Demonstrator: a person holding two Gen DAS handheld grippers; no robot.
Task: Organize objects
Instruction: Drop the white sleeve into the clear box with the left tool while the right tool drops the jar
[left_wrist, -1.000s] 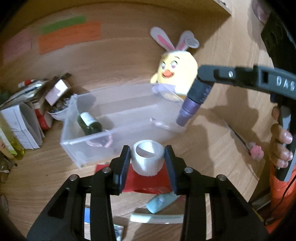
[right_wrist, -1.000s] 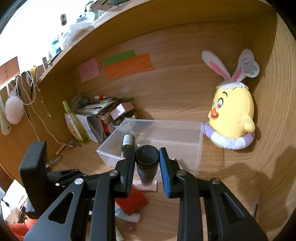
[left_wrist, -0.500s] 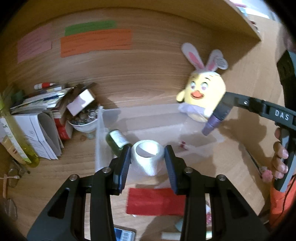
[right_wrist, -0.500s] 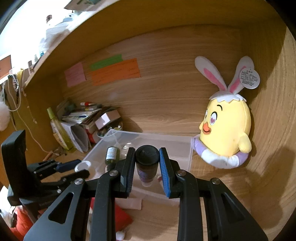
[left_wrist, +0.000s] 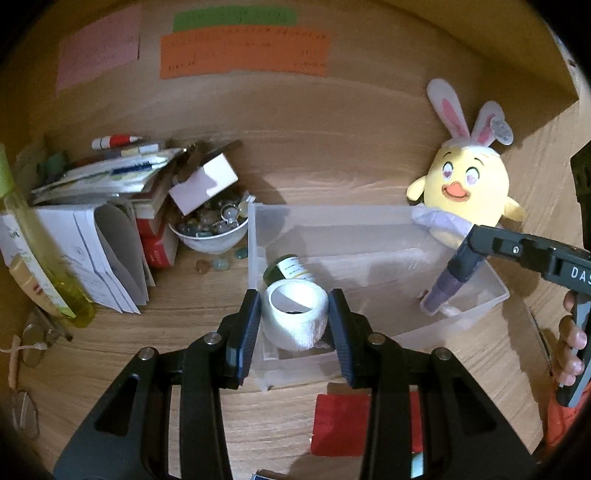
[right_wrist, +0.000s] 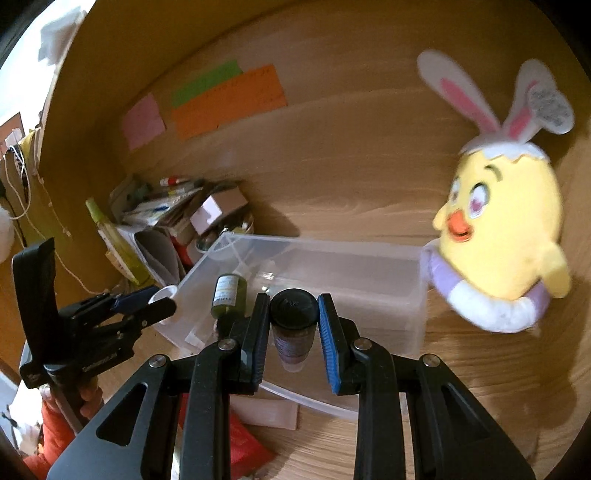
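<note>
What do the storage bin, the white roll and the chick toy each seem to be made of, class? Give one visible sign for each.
Storage bin: clear, slightly frosted plastic; the desk shows through its walls.
White roll: probably woven bandage or cloth tape; its outside looks matt and crinkly.
Chick toy: soft plush fabric, matt and fuzzy, with stitched-looking eyes.

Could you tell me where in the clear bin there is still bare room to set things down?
The clear bin is bare through its middle and back, between the green bottle at its left end and the plush chick. Outside, the left corner is crowded with papers and a bead bowl.
</note>
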